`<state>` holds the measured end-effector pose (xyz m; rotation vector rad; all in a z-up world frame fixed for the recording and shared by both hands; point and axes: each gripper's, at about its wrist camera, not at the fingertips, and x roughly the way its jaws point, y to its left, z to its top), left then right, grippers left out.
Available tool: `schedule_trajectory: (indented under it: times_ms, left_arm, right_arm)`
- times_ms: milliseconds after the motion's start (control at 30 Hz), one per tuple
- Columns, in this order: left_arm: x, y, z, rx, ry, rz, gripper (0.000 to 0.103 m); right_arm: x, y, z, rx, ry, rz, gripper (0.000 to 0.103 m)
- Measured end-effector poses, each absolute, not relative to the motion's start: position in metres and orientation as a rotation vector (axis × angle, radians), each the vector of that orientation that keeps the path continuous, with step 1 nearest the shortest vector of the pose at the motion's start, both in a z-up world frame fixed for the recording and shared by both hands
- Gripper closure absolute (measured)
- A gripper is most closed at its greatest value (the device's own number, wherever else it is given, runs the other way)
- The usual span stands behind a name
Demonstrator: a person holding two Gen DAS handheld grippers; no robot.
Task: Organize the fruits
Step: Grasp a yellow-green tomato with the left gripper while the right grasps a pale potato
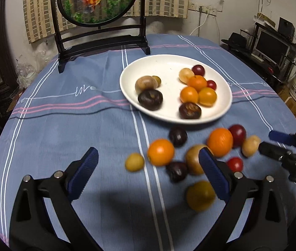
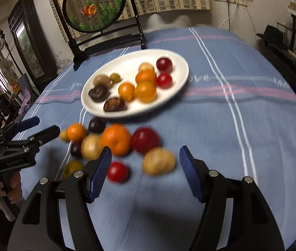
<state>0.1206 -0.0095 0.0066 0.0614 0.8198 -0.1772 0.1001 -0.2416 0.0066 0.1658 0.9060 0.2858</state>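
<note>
The left gripper (image 1: 148, 163) is spread wide and nothing is gripped between its blue pads (image 1: 84, 173). The right gripper (image 2: 146, 167) is parted about halfway, also empty. Loose fruits (image 2: 116, 139) are scattered on the blue tablecloth (image 2: 221, 125) just before the white plate (image 1: 189, 67), where others are gathered.

Both wrist cameras look obliquely down from the table's (image 1: 53, 125) near edge toward its far edge, close above it, the left view left of the right, sharing the white plate (image 1: 127, 79) and loose fruits (image 2: 116, 139).
</note>
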Motion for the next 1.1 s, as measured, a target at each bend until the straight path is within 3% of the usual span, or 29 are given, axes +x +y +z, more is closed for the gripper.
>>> schedule_trajectory:
  times_ms: [933,1000,1067,1100]
  left_arm:
    - [0.085,-0.050,-0.035,0.112,0.910,-0.255,0.005]
    - [0.090,-0.052,-0.040,0.100,0.939,-0.278,0.008]
    - [0.097,-0.054,-0.050,0.091,0.990,-0.295,0.024]
    - [0.098,-0.054,-0.052,0.094,0.994,-0.290,0.024]
  right_arm:
    - [0.055,-0.249,-0.015,0.198,0.922,0.316,0.035]
    - [0.055,-0.249,-0.015,0.198,0.922,0.316,0.035]
    - [0.055,-0.250,-0.016,0.197,0.924,0.314,0.035]
    - [0.055,-0.251,-0.017,0.197,0.924,0.314,0.035]
